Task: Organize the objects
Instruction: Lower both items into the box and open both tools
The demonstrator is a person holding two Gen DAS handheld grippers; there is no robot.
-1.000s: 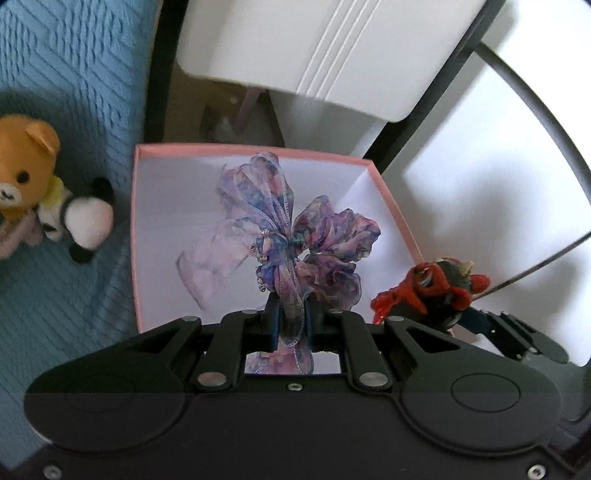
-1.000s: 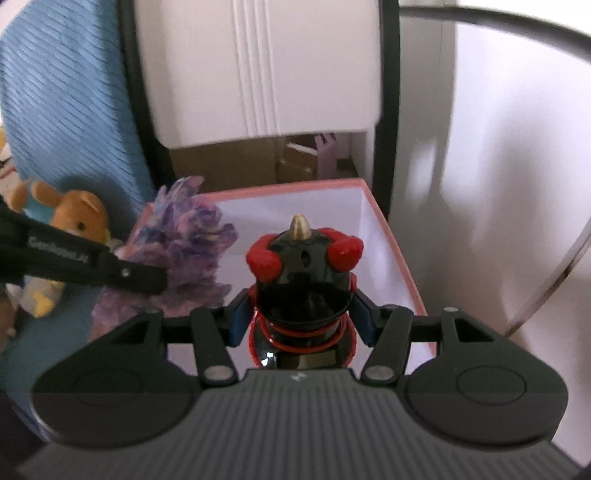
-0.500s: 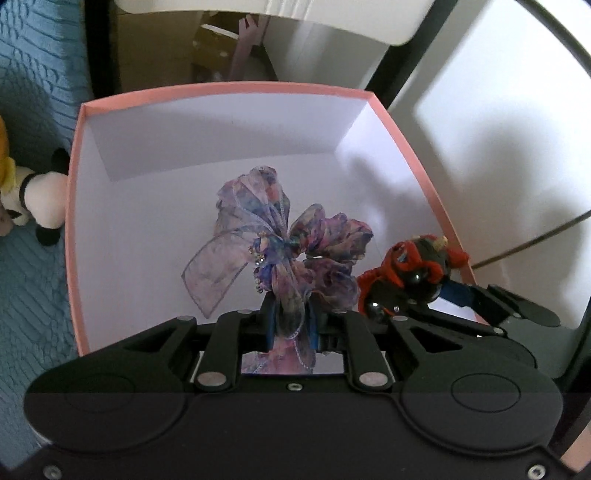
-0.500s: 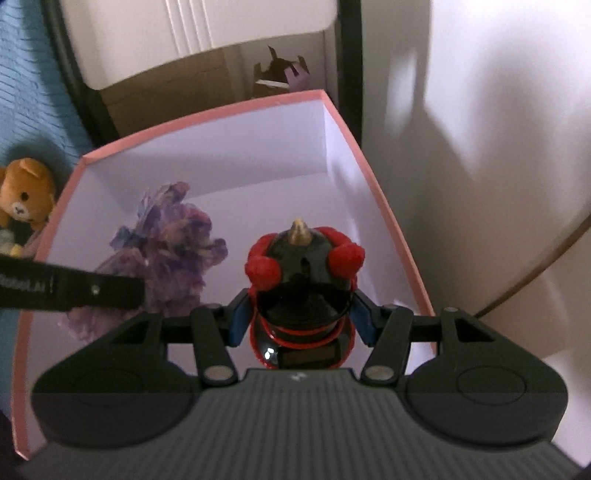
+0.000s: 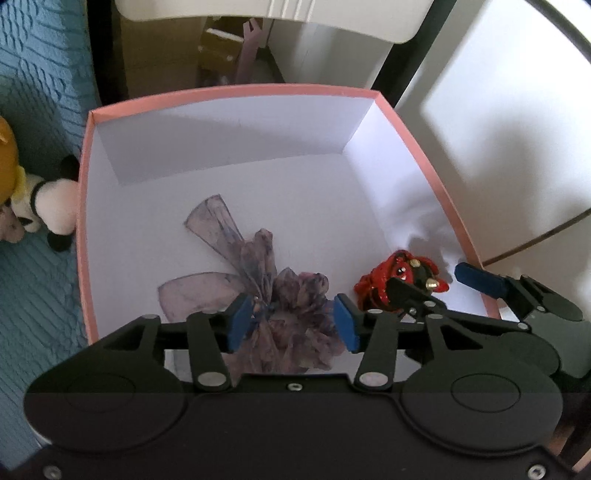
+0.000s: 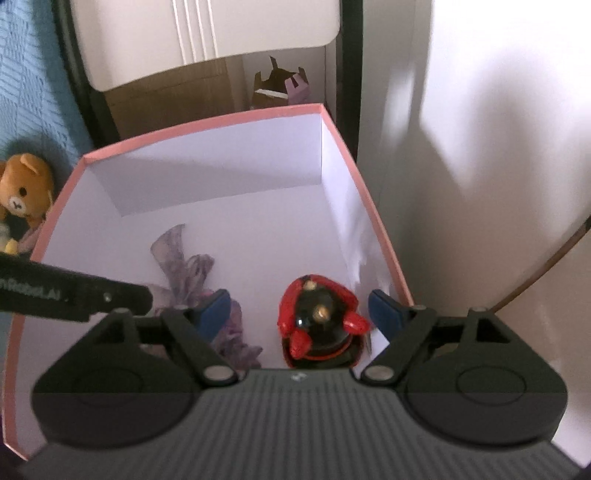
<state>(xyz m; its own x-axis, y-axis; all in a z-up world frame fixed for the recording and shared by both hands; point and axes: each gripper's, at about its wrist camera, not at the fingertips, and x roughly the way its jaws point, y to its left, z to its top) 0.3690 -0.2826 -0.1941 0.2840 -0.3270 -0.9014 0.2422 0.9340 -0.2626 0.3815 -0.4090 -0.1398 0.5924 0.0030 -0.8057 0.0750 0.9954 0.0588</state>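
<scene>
the pink-rimmed box (image 5: 424,155) with its white inside is the landmark here. the left hand-held gripper (image 5: 293,321) hangs over the box's near edge; its jaws have just been opening, and its blue pads (image 5: 240,321) stand spread on either side of the purple ribbon scrunchie (image 5: 280,295), which lies on the box floor near the front wall, its sheer tails fanned toward the box's middle. whether the left pad still brushes the fabric cannot be told.

the right hand-held gripper (image 6: 299,312) sits over the box's front right corner. its jaws have also just been opening and now stand wide, with the red and black toy figure (image 6: 319,319) on the box floor between the pads, clear of both. the toy lies to the right of the scrunchie, close to the box's right wall.

outside the box, just beyond its left wall, a brown teddy bear (image 6: 24,192) and a black and white plush (image 5: 50,206) lie on a blue blanket (image 5: 33,295). behind the box's far wall stands a white chair (image 6: 207,33).
</scene>
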